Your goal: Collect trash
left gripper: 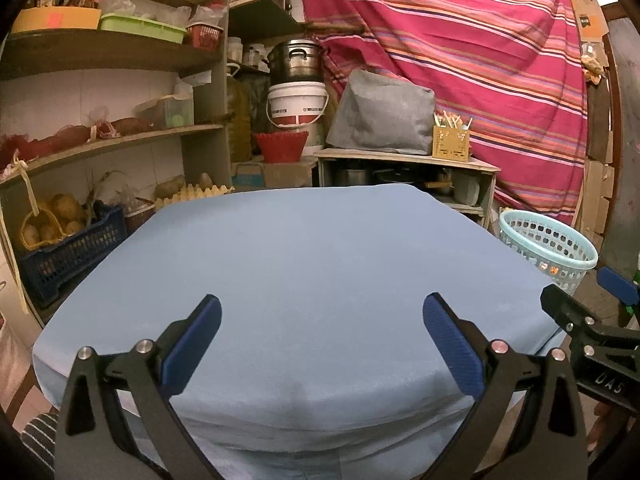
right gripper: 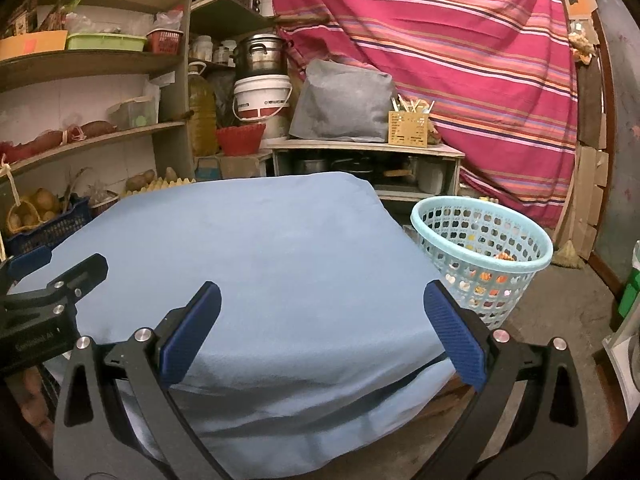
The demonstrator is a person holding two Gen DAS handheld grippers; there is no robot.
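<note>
A light blue plastic basket (right gripper: 480, 248) stands on the floor to the right of the table; colourful scraps lie inside it. It also shows in the left wrist view (left gripper: 548, 248). The table is covered by a blue cloth (left gripper: 304, 264), also in the right wrist view (right gripper: 256, 248), and no trash shows on it. My left gripper (left gripper: 322, 312) is open and empty above the table's near edge. My right gripper (right gripper: 322, 300) is open and empty above the near right corner. The right gripper shows at the right edge of the left wrist view (left gripper: 592, 300).
Wooden shelves (left gripper: 100, 136) with crates, potatoes and boxes stand at the left. A low cabinet (left gripper: 404, 176) with a grey bag, a white bucket (left gripper: 296, 104) and a pot stand behind the table. A striped pink cloth (left gripper: 460, 60) hangs at the back.
</note>
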